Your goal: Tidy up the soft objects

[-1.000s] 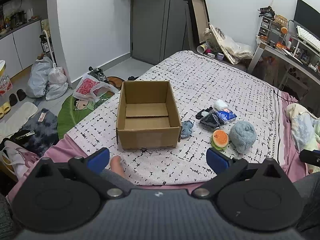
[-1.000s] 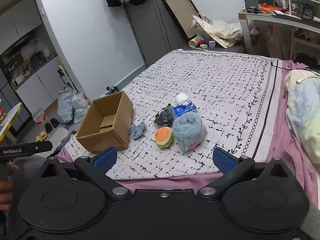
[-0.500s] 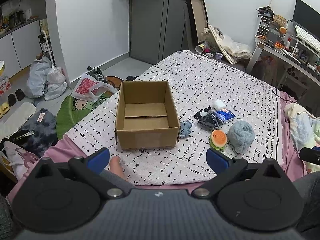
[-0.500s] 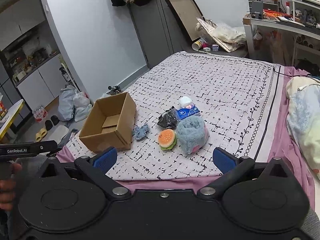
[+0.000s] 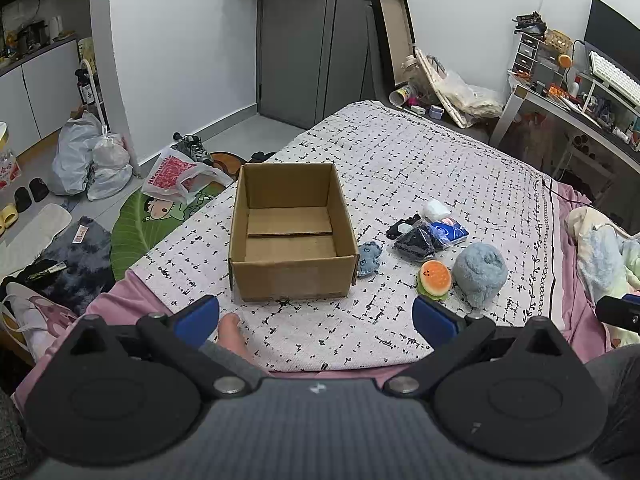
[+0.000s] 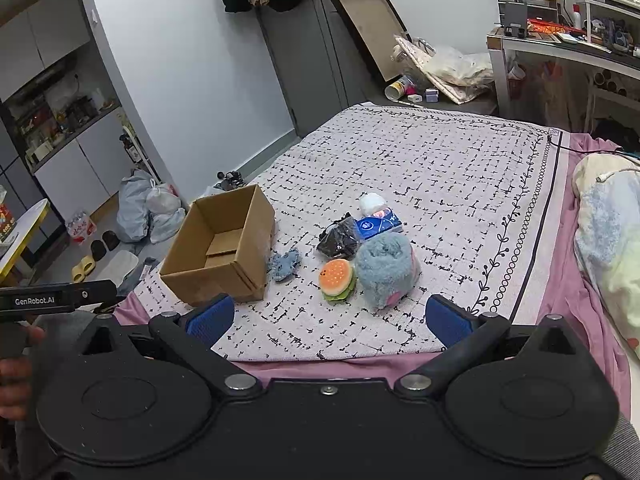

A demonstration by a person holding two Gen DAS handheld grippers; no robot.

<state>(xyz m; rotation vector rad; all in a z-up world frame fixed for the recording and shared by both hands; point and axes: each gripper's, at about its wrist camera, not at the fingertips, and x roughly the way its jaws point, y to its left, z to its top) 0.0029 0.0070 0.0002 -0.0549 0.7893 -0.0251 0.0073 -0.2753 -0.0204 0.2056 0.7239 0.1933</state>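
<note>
The soft objects are lying in a loose cluster on the bed (image 5: 420,152), toward its near edge and to the right of an open cardboard box (image 5: 294,236) that is sitting empty with its flaps folded down inside. A small blue plush (image 5: 367,258) is resting just beside the box's right wall. Farther right, a burger-shaped plush (image 5: 434,275) is touching a round, fluffy blue plush (image 5: 480,270). Behind those 2, a black item in a clear bag (image 5: 416,238) is lying against a blue tissue pack (image 5: 450,231), with a small white soft roll (image 5: 437,209) just beyond them.

The left tongs (image 5: 316,314) are hovering above the near edge of the bed, spread wide and gripping nothing, facing the box. The right tongs (image 6: 326,318) are likewise gaping wide and empty, facing the burger-shaped plush and the fluffy blue plush.

A person's hand (image 6: 16,364) is showing at the left edge of the right wrist view, wrapped around the other tool's handle.
</note>
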